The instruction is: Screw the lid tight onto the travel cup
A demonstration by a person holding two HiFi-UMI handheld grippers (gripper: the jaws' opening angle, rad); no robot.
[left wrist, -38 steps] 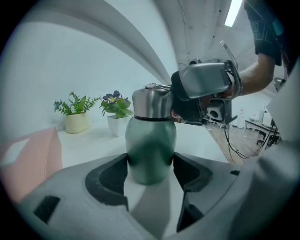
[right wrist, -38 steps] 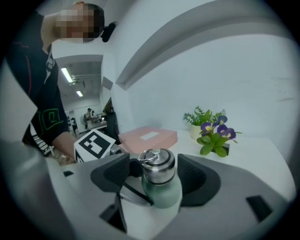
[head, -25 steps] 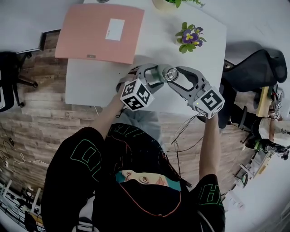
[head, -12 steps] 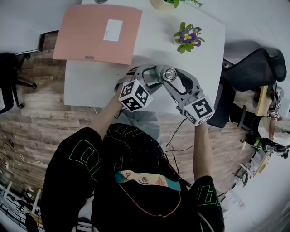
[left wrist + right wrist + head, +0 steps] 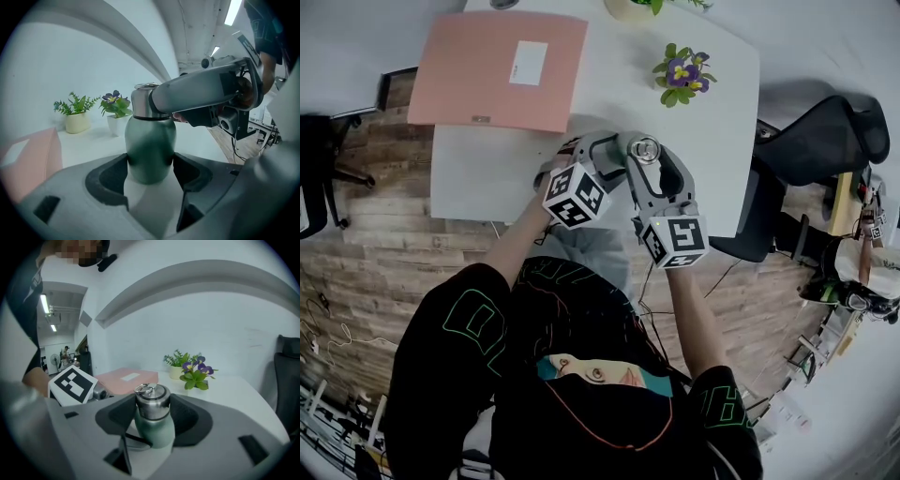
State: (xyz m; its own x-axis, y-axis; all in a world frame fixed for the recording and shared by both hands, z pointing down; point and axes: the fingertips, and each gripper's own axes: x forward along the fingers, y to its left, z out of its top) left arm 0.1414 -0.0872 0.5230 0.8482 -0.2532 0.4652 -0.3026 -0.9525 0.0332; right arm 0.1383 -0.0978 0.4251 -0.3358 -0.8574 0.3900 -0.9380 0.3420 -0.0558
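The right gripper [image 5: 153, 411] is clenched on the steel lid [image 5: 152, 402]: its dark pads sit against both sides of the lid, just below the small ring [image 5: 142, 390] on top. In the left gripper view the same lid [image 5: 141, 101] is crossed by one of the right gripper's long grey fingers. The left gripper [image 5: 151, 170] grasps the green body of the travel cup [image 5: 150, 143] low down, a pad pressed to each flank.

In the head view both grippers meet at the cup [image 5: 645, 150] in the middle of the frame, above the near edge of the white surface [image 5: 712, 141]. Whether the base rests on that surface cannot be told.

The step in hand looks like the tightening turn. To do it well, the left gripper [image 5: 606, 156] should act as a fixed clamp while the right gripper [image 5: 650, 167] rolls about the cup's upright axis, so the lid stays level and does not cross-thread. The pads are best kept on the lid's straight wall, clear of the ring. When the wrist runs out of roll, a release and fresh grip beats forcing the angle. The pink folder [image 5: 501, 70] and flower pot [image 5: 680, 71] lie well apart in the upper part of the frame and pose no obstacle.
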